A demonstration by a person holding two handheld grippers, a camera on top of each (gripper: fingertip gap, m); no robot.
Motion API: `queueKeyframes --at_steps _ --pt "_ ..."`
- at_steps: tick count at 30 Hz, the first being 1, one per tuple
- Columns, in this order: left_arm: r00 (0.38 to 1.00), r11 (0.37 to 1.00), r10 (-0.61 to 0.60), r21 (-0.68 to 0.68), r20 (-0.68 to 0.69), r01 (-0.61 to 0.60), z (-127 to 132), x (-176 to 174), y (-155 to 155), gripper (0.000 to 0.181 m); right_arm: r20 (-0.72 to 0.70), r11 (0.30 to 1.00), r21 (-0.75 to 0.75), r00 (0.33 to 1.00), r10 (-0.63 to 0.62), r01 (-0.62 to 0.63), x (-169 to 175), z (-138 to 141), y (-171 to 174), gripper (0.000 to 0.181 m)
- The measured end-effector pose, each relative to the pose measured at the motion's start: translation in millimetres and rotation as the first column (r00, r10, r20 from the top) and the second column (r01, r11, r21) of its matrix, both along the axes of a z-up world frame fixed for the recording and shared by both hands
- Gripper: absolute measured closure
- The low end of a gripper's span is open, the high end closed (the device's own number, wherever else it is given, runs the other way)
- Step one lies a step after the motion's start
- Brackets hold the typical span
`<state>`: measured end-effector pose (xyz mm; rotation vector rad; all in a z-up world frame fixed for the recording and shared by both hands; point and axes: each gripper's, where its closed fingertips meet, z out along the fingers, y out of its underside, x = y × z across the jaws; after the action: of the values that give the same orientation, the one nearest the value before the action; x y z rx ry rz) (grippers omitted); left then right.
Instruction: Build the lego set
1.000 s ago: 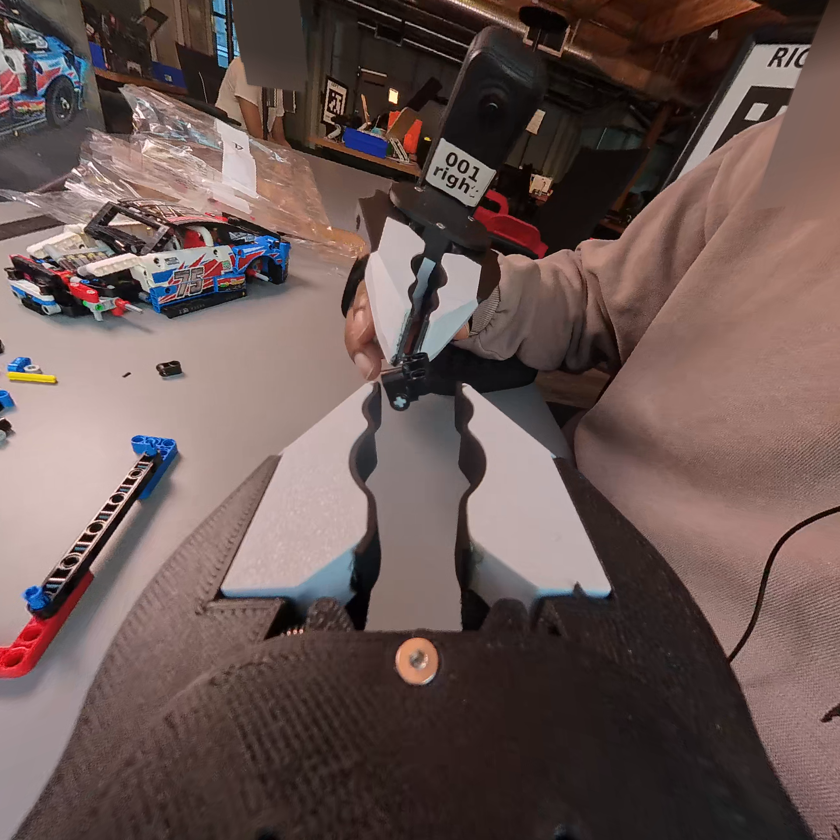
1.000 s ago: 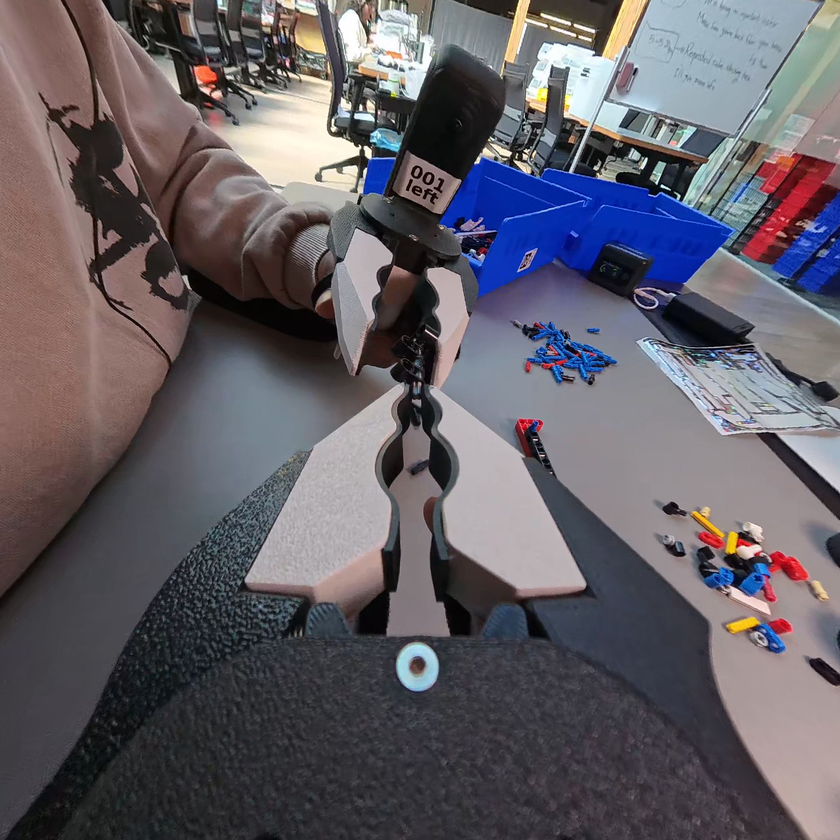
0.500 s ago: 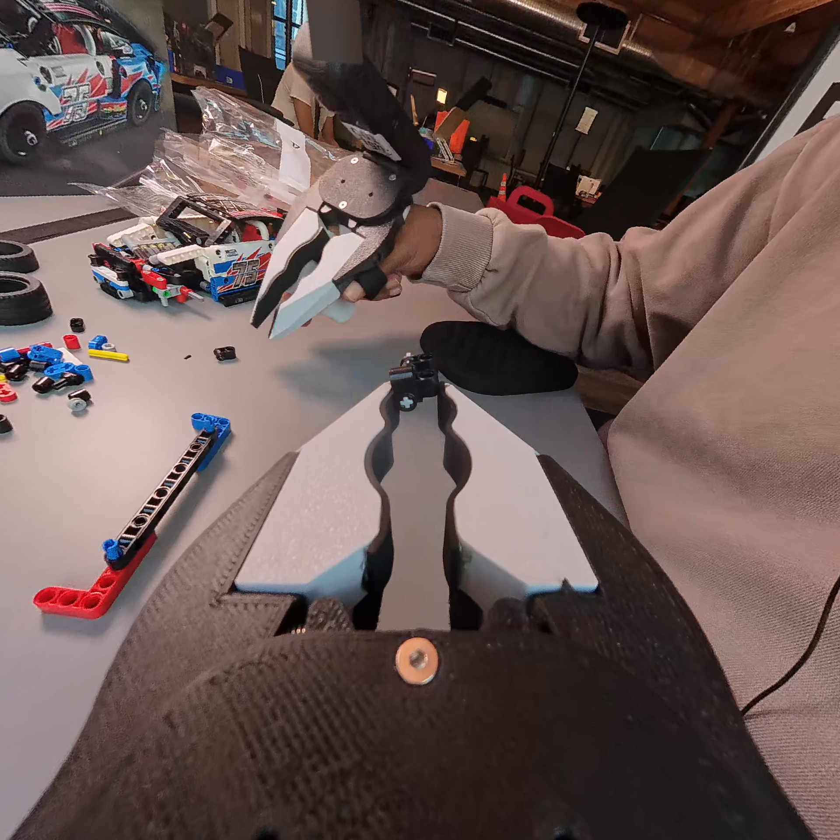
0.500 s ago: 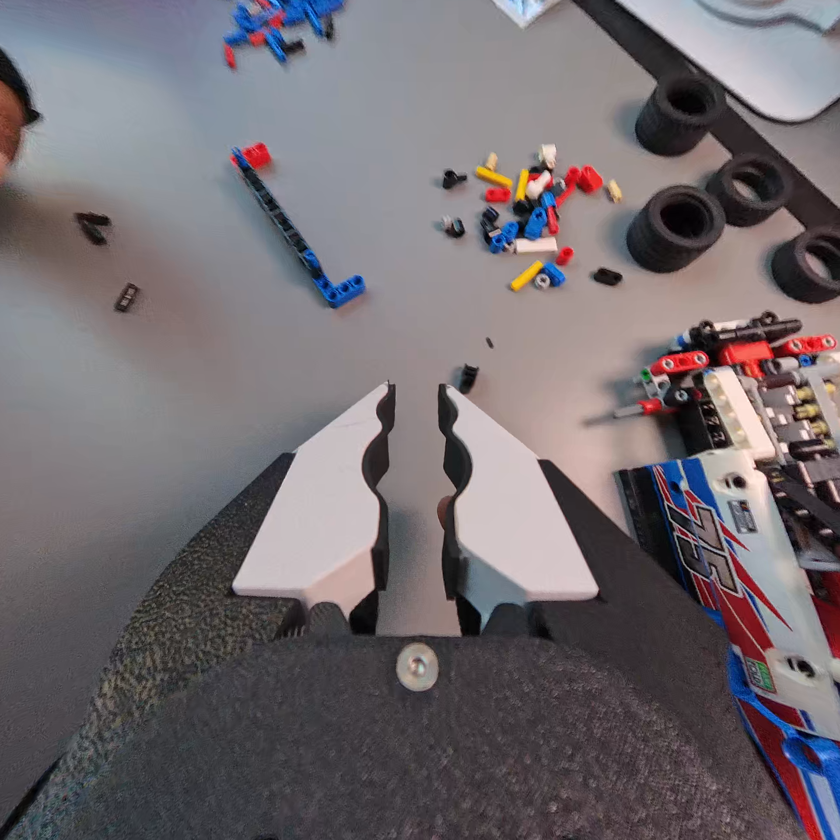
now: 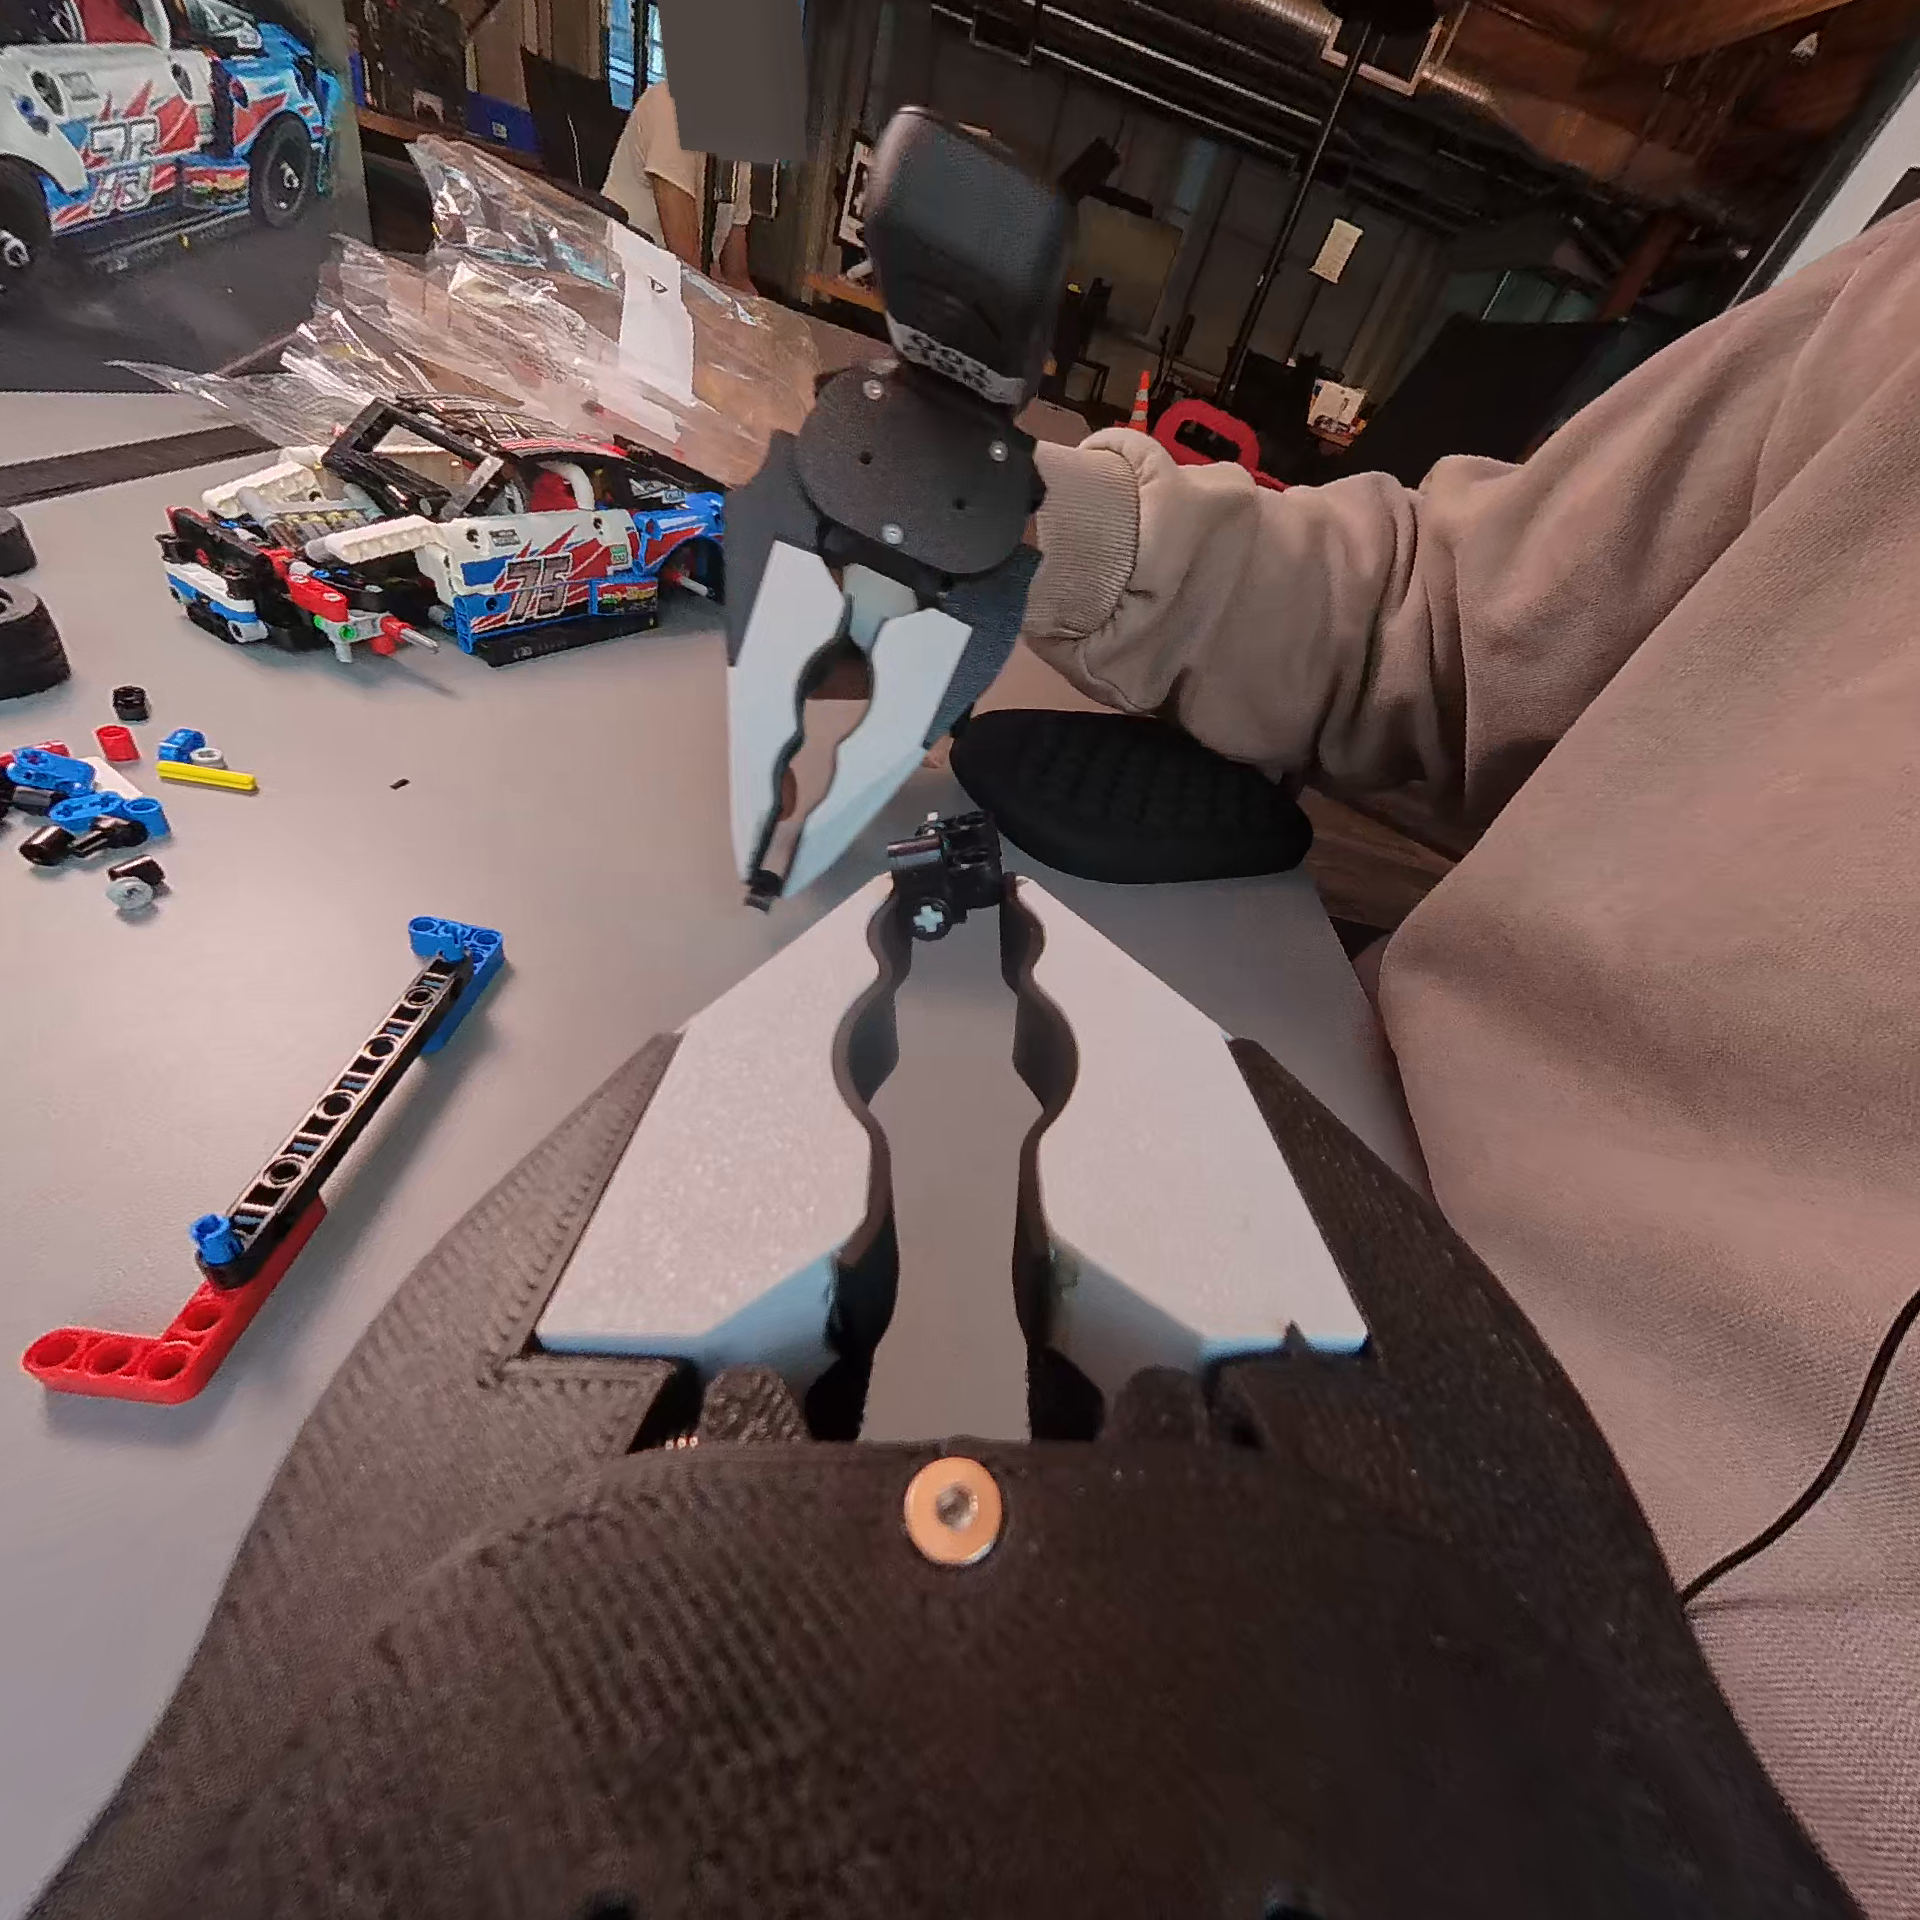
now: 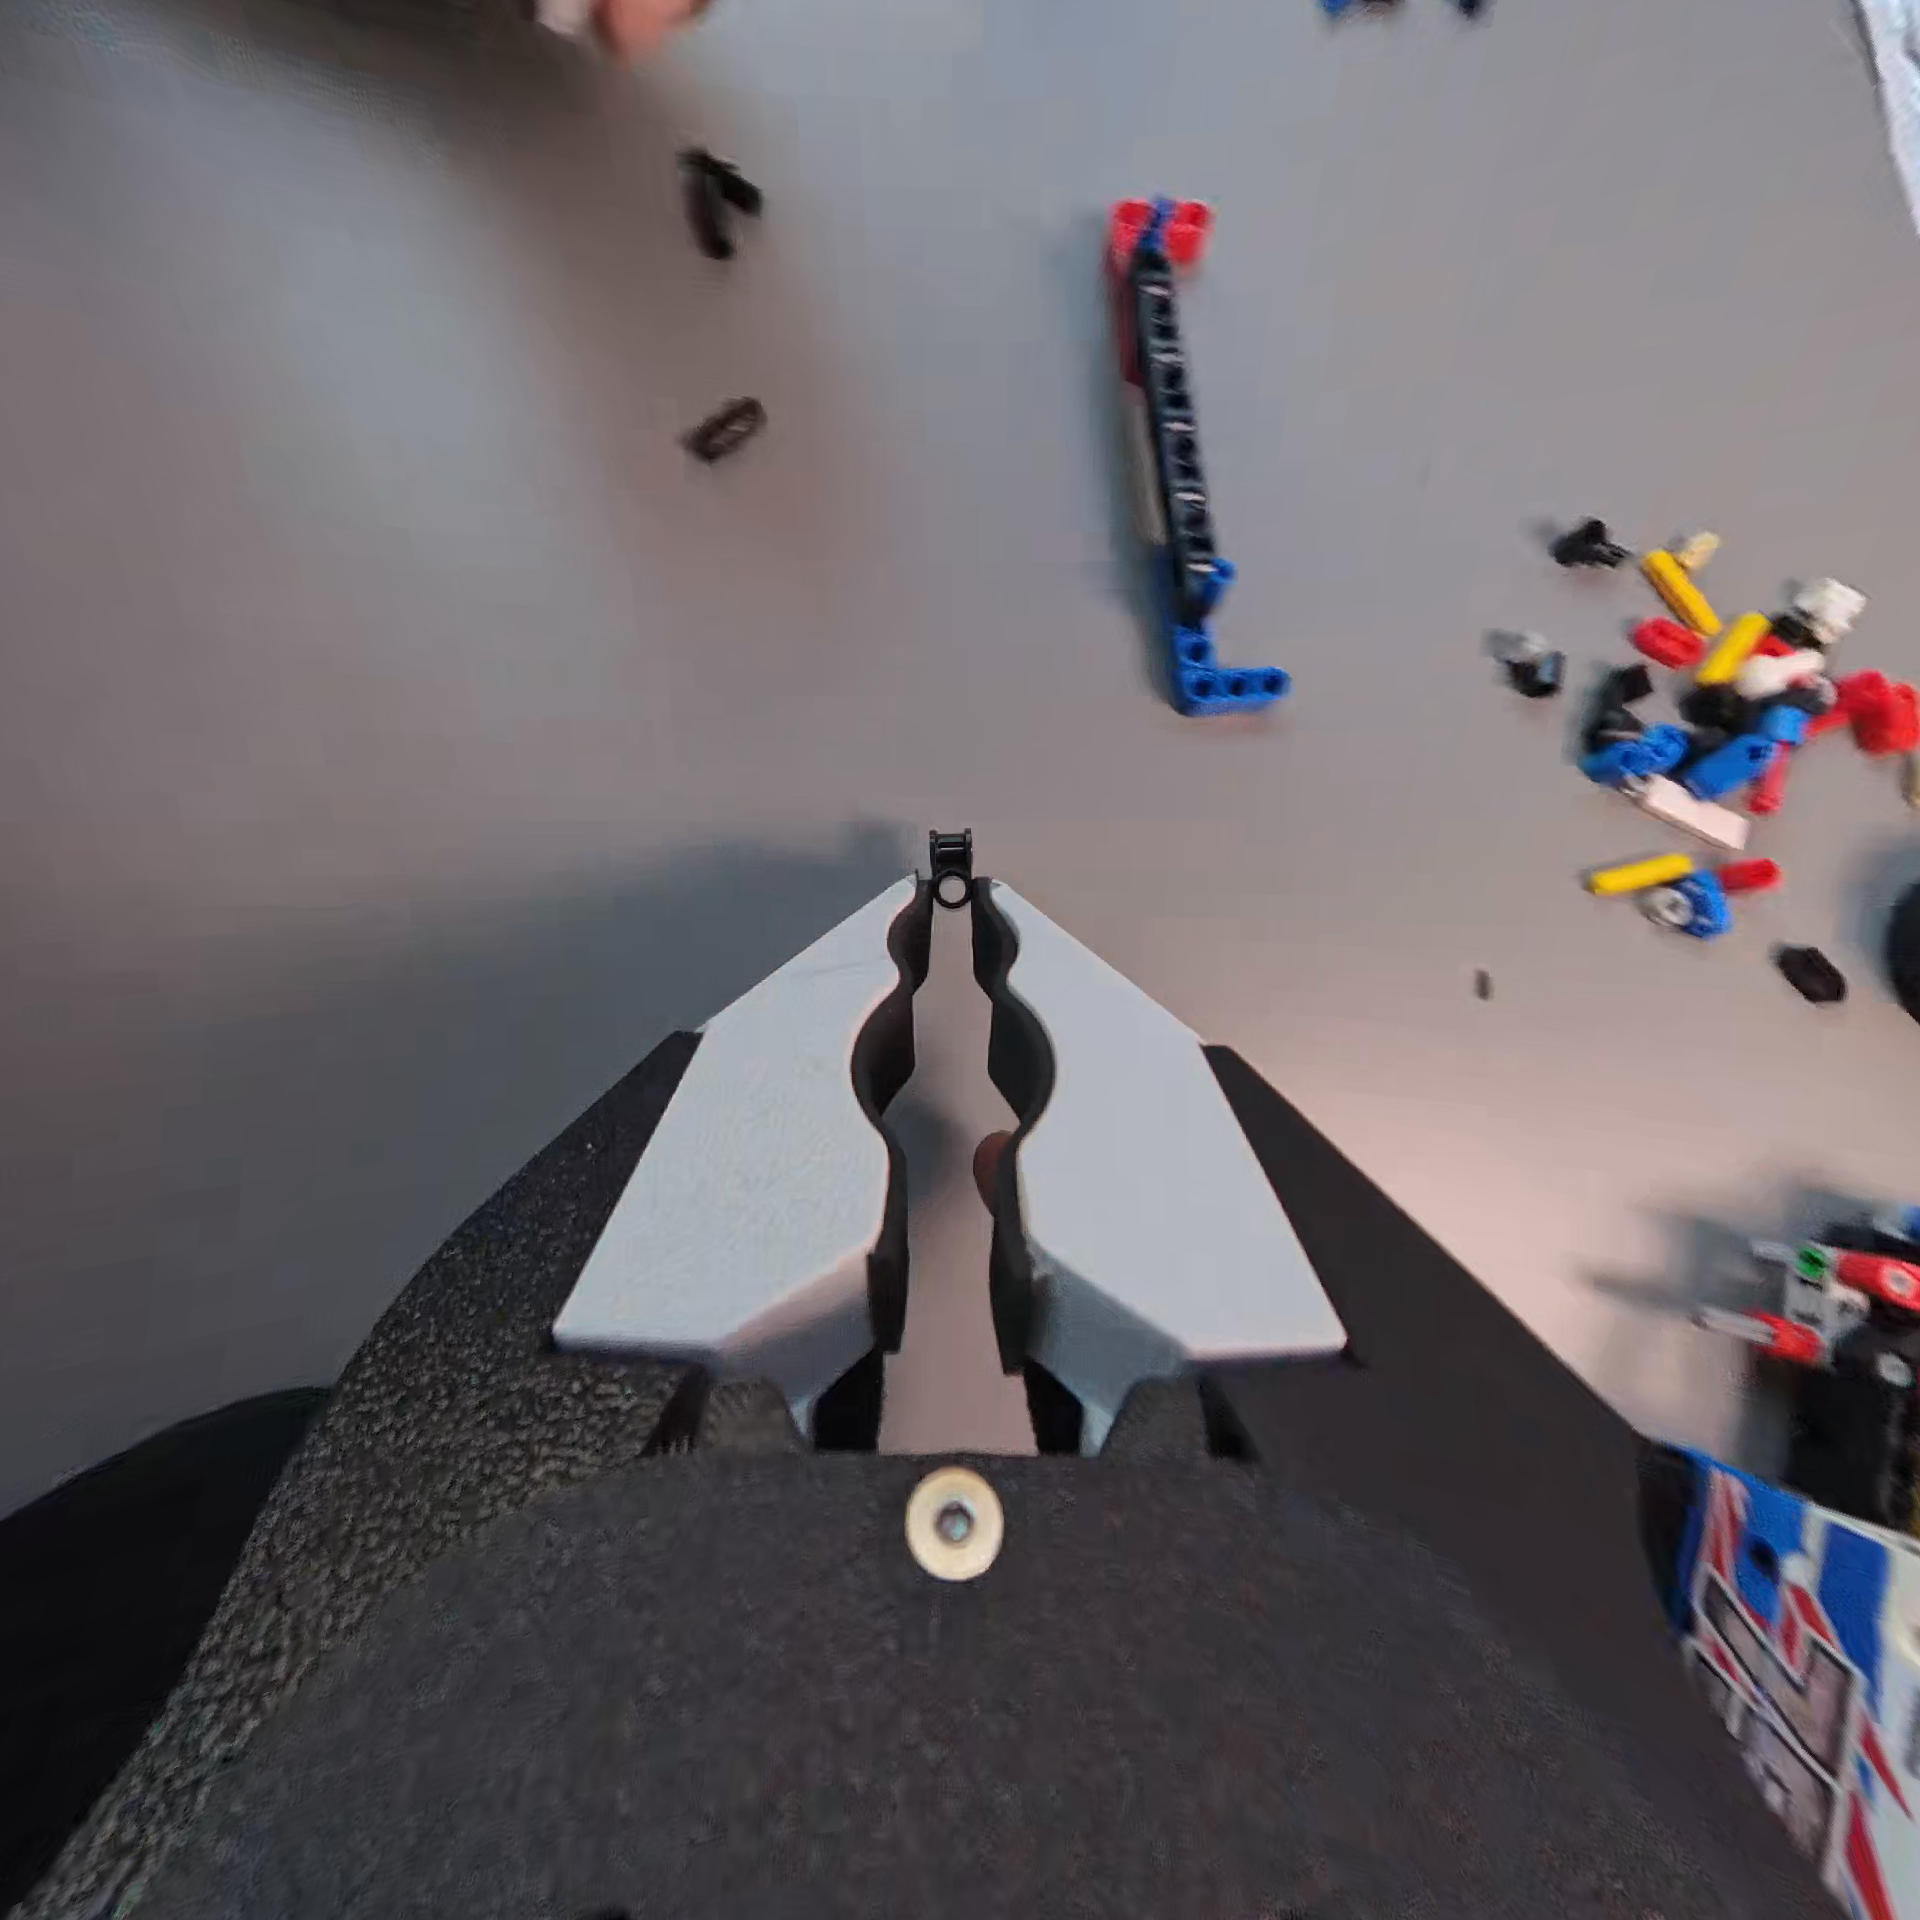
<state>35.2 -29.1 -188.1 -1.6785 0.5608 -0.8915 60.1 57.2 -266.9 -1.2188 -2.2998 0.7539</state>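
My left gripper (image 5: 940, 906) is shut on a small black connector (image 5: 943, 857), held above the grey table near the person's body. My right gripper (image 6: 951, 891) is shut on a tiny black pin (image 6: 951, 854) at its very tips. In the left wrist view the right gripper (image 5: 769, 878) points down, just left of the black connector and apart from it. A black beam with blue and red corner pieces (image 5: 322, 1132) lies on the table to the left; it also shows in the right wrist view (image 6: 1174, 447). The partly built race car (image 5: 447, 551) stands at the back.
A pile of small coloured parts (image 6: 1745, 707) lies right of the beam, also in the left wrist view (image 5: 83, 810). Two loose black bits (image 6: 724, 428) lie on the table. Clear plastic bags (image 5: 540, 301) lie behind the car. Black tyres (image 5: 21, 644) are at the far left. My right fingertips sit around 12 cm from my left ones. To reach the partly built race car (image 5: 447, 551) in a straight line is about 20 cm for my right fingers, about 30 cm for my left.
My right gripper left the connector, was open over the table near a small black piece, and is now shut on a black pin beside my left gripper. The left gripper kept holding the connector.
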Motion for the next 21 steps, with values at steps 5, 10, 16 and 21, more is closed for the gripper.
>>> queueKeyframes --at_steps 5,10,16,21 --pt "1.0 1.0 -0.018 -0.025 -0.012 0.017 -6.1 4.5 -0.6 0.166 0.068 0.994 0.018 0.992 0.106 -0.108 23.7 -8.7 -39.7 0.176" --pt "0.997 0.999 -0.017 -0.049 -0.076 0.013 -16.4 7.3 -1.7 0.166 0.178 0.989 0.052 0.975 0.131 -0.142 34.6 -13.9 -44.7 0.175" --pt "0.991 0.997 -0.005 -0.074 -0.13 -0.004 -25.0 6.2 -0.9 0.166 0.186 0.993 0.033 0.977 0.103 -0.111 35.2 -13.8 -42.3 0.166" --pt "0.956 0.97 -0.057 -0.242 -0.288 -0.015 -64.9 7.9 -6.3 0.166 0.137 0.998 -0.01 0.989 0.06 -0.059 34.1 -13.8 -44.9 0.17"
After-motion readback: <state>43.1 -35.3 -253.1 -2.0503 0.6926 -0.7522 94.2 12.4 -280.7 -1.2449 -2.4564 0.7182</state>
